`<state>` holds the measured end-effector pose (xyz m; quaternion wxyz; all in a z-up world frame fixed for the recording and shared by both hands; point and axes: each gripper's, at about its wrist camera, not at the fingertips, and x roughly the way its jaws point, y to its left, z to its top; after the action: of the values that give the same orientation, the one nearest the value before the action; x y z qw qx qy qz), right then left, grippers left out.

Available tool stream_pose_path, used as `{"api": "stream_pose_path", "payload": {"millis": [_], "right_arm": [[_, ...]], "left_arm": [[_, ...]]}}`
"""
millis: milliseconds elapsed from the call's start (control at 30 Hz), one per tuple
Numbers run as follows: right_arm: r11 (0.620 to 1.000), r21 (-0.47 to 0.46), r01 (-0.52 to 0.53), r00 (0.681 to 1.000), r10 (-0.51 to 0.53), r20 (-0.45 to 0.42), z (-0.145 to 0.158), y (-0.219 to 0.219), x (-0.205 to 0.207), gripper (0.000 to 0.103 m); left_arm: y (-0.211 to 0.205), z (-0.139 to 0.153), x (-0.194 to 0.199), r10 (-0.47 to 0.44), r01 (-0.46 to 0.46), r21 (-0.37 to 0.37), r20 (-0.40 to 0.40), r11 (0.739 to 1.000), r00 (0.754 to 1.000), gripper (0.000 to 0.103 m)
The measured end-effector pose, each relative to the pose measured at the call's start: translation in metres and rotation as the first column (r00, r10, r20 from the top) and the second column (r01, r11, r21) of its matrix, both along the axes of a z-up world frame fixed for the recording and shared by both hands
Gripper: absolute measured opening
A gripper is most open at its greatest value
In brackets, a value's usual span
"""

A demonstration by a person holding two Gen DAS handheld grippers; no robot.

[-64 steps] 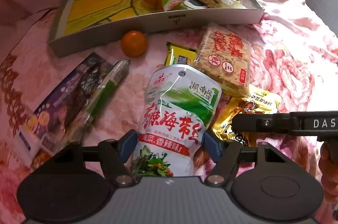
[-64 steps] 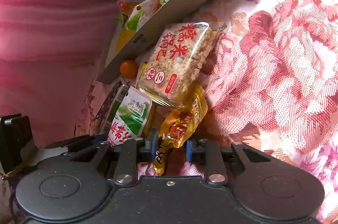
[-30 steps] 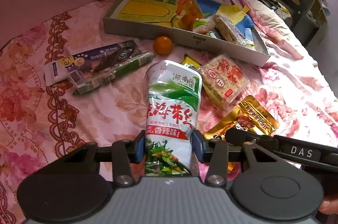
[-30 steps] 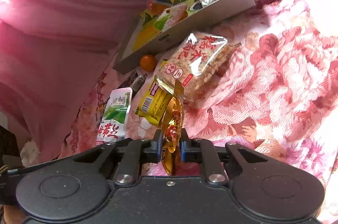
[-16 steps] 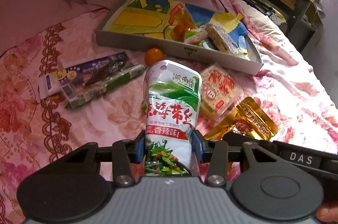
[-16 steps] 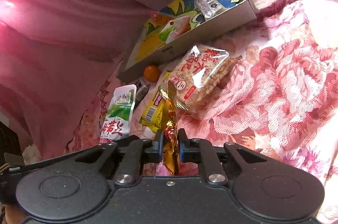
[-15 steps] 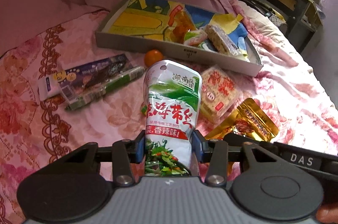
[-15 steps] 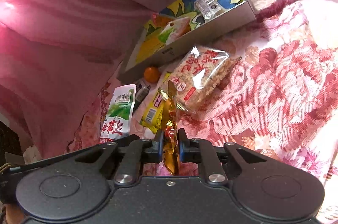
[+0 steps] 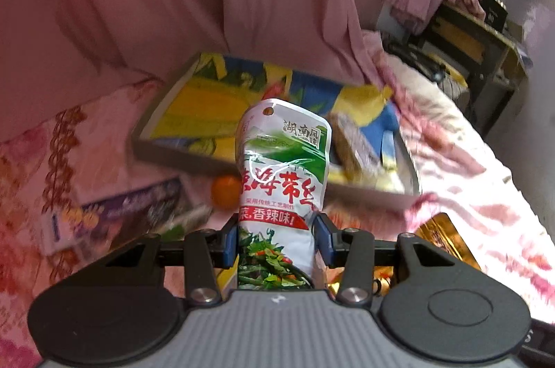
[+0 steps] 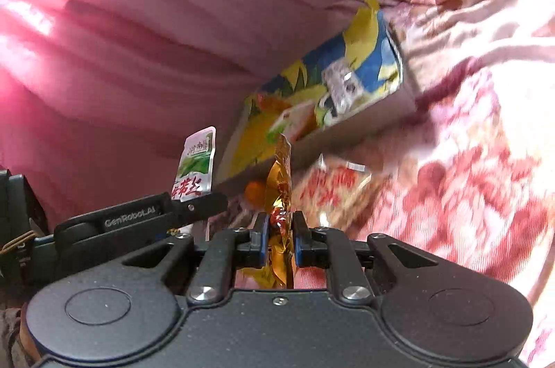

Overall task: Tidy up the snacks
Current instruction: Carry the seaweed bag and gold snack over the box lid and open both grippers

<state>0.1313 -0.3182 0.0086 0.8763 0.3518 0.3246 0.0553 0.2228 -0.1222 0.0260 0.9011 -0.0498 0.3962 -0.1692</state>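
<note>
Both packets lifted, box ahead

The left gripper (image 9: 277, 239) clamped a green-and-white seaweed snack pouch (image 9: 282, 173) upright; the right gripper (image 10: 280, 237), jaws nearly together, pinched a gold foil packet (image 10: 279, 191) on edge. Both hung clear of the floral bedspread (image 10: 468, 194), short of the shallow printed box (image 9: 194, 111). Best to carry each well over the near wall, then lower before releasing, away from the snacks inside.

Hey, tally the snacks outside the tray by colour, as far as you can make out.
White-and-green pouch, left gripper: 1
Gold foil pouch, right gripper: 1
Round orange snack: 1
Purple flat pack: 1
Clear red-lettered cracker pack: 1
Total: 5, blur may hide others
</note>
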Motion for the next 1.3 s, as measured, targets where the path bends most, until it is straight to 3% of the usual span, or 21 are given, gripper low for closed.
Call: {"api": "stream_pose_path", "payload": {"millis": [267,567,1133,1300], "right_arm": [[0.991,-0.101,0.083,0.988,-0.069,0.138,0.022,-0.031,0.038,0.015],[0.974,-0.140,0.177,0.976,-0.155,0.152,0.014,-0.078,0.089,0.015],[0.948,-0.314,0.044,0.995,-0.012,0.102,-0.005,-0.075,0.145,0.016],[0.932,-0.360,0.050,0.995,-0.015,0.098,-0.005,-0.073,0.148,0.022]], "left_arm": [[-0.032,0.006,0.045,0.062,-0.058,-0.084,0.051,0.995,0.997,0.048],[-0.074,0.000,0.090,0.030,-0.021,-0.107,0.085,0.994,0.996,0.048],[-0.120,-0.031,0.130,-0.071,0.075,-0.035,0.099,0.997,0.993,0.048],[-0.120,-0.040,0.132,-0.068,0.071,-0.025,0.079,0.997,0.995,0.048]]}}
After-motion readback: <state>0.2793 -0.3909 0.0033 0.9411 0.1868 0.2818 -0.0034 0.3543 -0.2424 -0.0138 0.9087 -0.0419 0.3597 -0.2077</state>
